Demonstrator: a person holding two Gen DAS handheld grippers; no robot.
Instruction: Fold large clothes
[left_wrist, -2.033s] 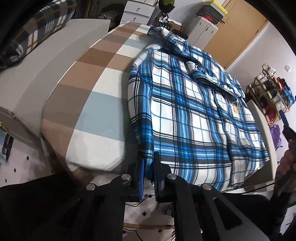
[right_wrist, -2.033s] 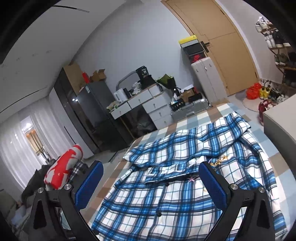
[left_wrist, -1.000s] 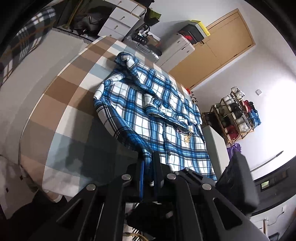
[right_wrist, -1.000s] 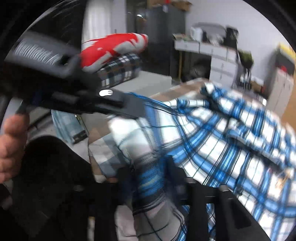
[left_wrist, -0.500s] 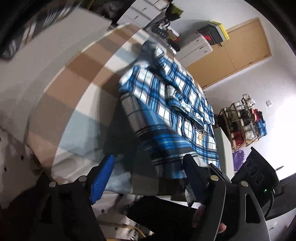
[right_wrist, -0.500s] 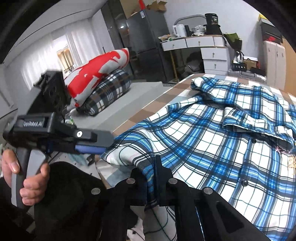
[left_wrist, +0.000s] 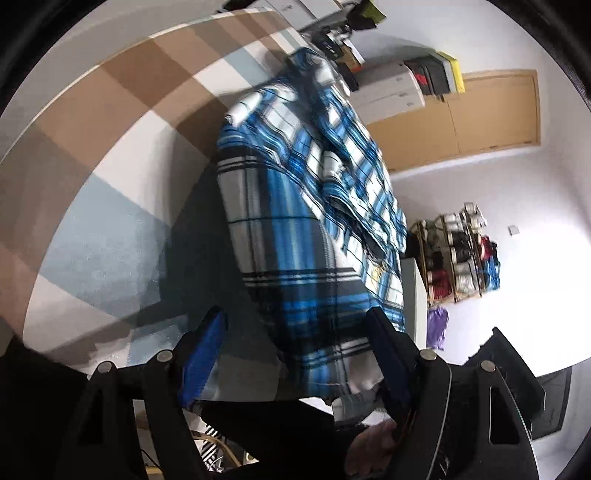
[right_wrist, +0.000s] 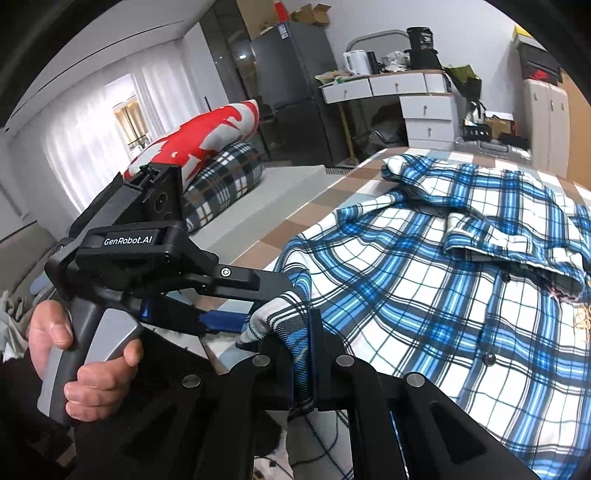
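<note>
A blue and white plaid shirt (right_wrist: 443, 295) lies buttoned, front up, on the checked bed (right_wrist: 295, 221). My right gripper (right_wrist: 308, 354) is shut on the shirt's near hem corner, and the cloth bunches up between its fingers. My left gripper (right_wrist: 266, 299), held in a hand (right_wrist: 85, 373), stands open just left of that corner with its pads off the fabric. In the left wrist view the raised shirt (left_wrist: 295, 236) hangs between the wide-apart blue pads of the left gripper (left_wrist: 295, 350) without being pressed. The checked bed (left_wrist: 122, 122) spreads to the left.
A red and white pillow (right_wrist: 207, 140) lies on a plaid one (right_wrist: 221, 177) beyond the bed's left side. A white desk with drawers (right_wrist: 406, 96) and a dark fridge (right_wrist: 291, 74) stand at the back. A shoe rack (left_wrist: 458, 258) and a wooden door (left_wrist: 480, 118) are to the right.
The left gripper, shut on the hem corner before, has opened and let it go. The right gripper swung in and shut on that same corner. The left hand sank slightly.
</note>
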